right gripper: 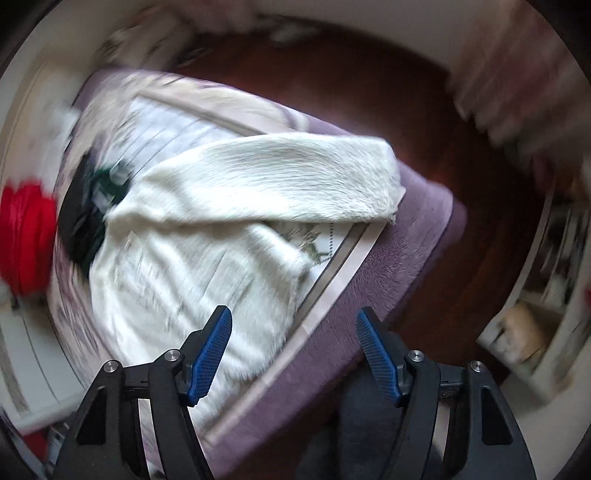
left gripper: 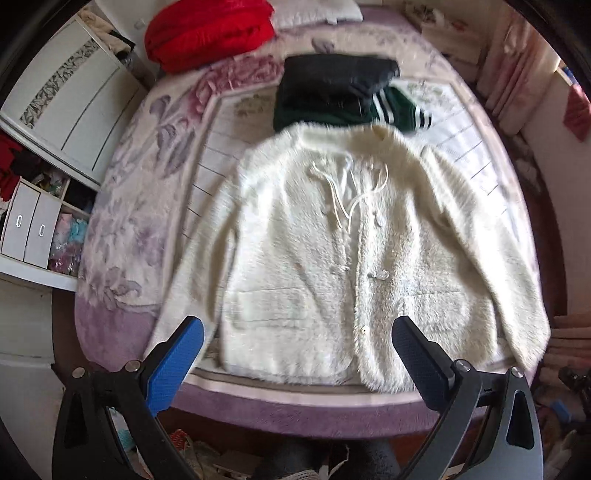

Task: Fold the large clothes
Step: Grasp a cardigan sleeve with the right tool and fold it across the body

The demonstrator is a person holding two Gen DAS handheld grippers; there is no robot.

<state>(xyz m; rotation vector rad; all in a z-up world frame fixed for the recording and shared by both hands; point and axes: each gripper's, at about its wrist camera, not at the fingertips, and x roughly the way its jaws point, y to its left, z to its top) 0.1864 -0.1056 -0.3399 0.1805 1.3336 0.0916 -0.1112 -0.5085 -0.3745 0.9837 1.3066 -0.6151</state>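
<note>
A fluffy white cardigan [left gripper: 332, 251] lies spread flat, front up, on the purple floral bed cover [left gripper: 140, 221], its hem toward me and both sleeves out to the sides. My left gripper [left gripper: 299, 332] is open and empty, held above the hem near the bed's front edge. In the blurred right wrist view the same cardigan [right gripper: 207, 236] lies with one sleeve [right gripper: 295, 173] stretched toward the bed corner. My right gripper [right gripper: 293, 325] is open and empty, above the cardigan's lower side edge and the bed's purple border [right gripper: 369, 280].
Folded dark and green striped clothes [left gripper: 343, 92] are stacked beyond the collar. A red bundle [left gripper: 207, 33] lies at the bed's far left. A white wardrobe and drawers [left gripper: 48, 155] stand left of the bed. Dark wood floor [right gripper: 424, 122] lies past the bed corner.
</note>
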